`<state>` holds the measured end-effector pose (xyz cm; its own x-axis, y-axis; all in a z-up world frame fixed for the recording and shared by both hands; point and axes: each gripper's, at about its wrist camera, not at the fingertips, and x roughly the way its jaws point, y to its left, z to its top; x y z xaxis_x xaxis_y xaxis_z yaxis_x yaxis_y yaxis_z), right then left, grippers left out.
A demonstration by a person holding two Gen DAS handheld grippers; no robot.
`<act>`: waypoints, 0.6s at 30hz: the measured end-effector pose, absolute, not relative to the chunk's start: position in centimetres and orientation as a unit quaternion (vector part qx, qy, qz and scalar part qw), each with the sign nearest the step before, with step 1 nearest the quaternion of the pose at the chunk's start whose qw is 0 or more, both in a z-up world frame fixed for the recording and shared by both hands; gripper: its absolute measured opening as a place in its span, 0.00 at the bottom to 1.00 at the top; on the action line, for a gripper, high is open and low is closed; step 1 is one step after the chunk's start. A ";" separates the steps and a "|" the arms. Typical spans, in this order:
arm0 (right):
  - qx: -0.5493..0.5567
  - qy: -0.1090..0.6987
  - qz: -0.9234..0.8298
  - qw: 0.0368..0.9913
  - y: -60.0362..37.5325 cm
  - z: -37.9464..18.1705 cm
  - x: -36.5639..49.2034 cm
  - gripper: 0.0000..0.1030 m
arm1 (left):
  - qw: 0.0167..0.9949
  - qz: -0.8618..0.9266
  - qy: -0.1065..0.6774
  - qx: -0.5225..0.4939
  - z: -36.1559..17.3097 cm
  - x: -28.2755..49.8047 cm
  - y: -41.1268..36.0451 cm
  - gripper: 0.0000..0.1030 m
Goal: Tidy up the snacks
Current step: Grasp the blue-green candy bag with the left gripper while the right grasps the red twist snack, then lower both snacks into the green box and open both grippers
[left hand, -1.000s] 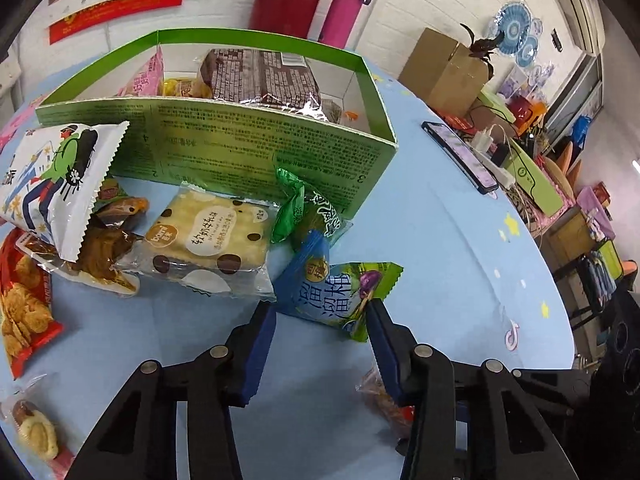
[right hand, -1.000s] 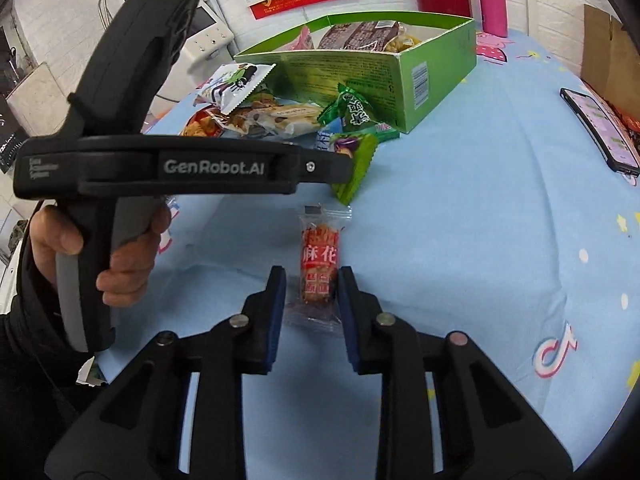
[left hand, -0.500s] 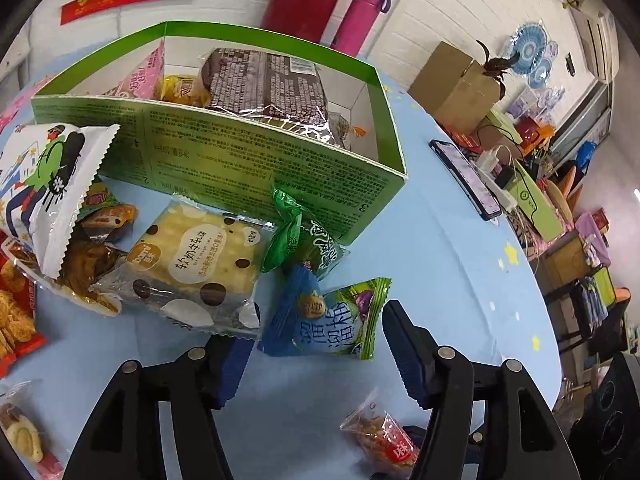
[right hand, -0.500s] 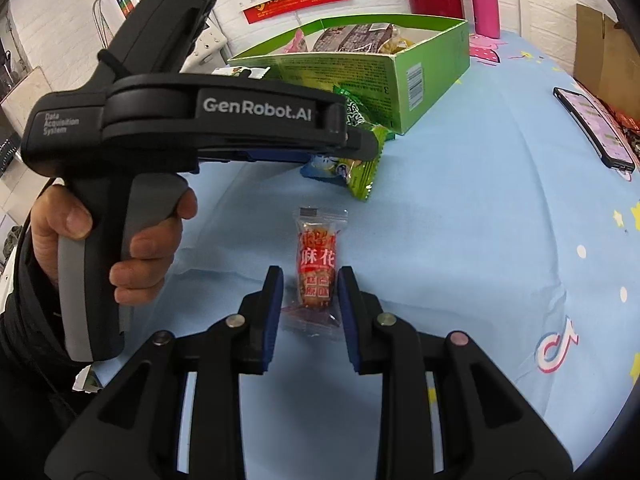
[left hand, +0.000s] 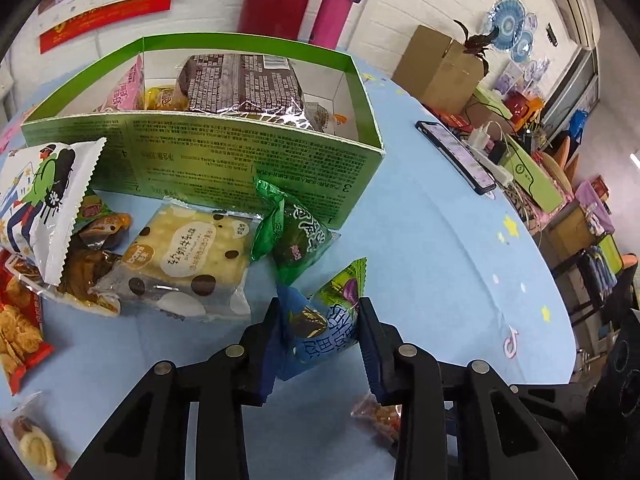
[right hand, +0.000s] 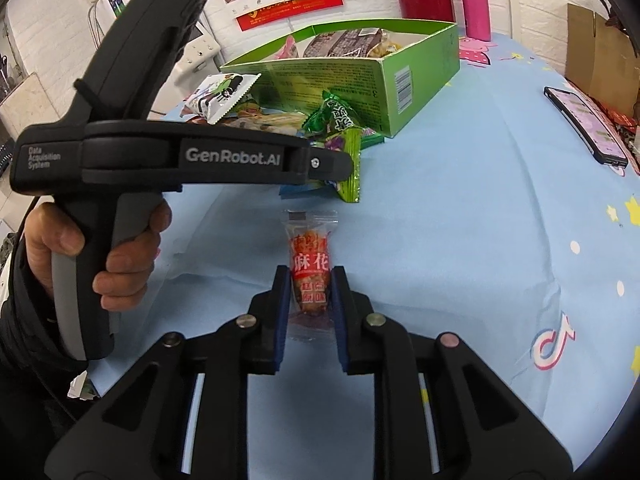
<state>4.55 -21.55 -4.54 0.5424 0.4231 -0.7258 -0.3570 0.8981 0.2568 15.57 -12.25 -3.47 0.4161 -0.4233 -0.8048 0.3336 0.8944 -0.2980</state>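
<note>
Right gripper (right hand: 307,312), nearest: pads pressed onto the red twist-snack packet (right hand: 311,276), which lies flat on the blue table (right hand: 460,240). Grip looks unchanged from half a second ago; packet not lifted.

Left gripper (left hand: 320,332): the change is here. Half a second ago the jaws stood wide around the blue-green candy packet (left hand: 326,320); now they have closed on it, the packet bunched and tilted up between the pads. In the right wrist view it hangs off the table under the gripper's nose, so likely already picked.

Beyond: green triangular packet (left hand: 296,232), spotted biscuit packet (left hand: 188,256), white cartoon bag (left hand: 40,196), all loose on the table against the near wall of the green box (left hand: 240,160).

Box holds a brown wafer pack (left hand: 240,84) and others. Judgement: both snacks secured; carry to box is next.
</note>
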 end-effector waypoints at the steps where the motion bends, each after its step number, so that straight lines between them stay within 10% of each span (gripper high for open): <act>1: 0.039 0.422 0.224 0.878 -21.6 -4.4 4.5 0.21 | 0.842 -0.227 0.487 -0.047 -3.1 15.3 -12.0 0.34; 18: 0.053 0.297 0.225 0.926 -21.6 5.4 9.3 0.21 | 0.898 -0.190 0.390 -0.078 7.6 17.5 -6.4 0.34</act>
<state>9.26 -21.60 5.44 0.7222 0.4489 -0.5262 -0.3861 0.8929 0.2318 17.53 -6.41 7.57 0.6234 -0.4024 -0.6704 0.2813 0.9154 -0.2879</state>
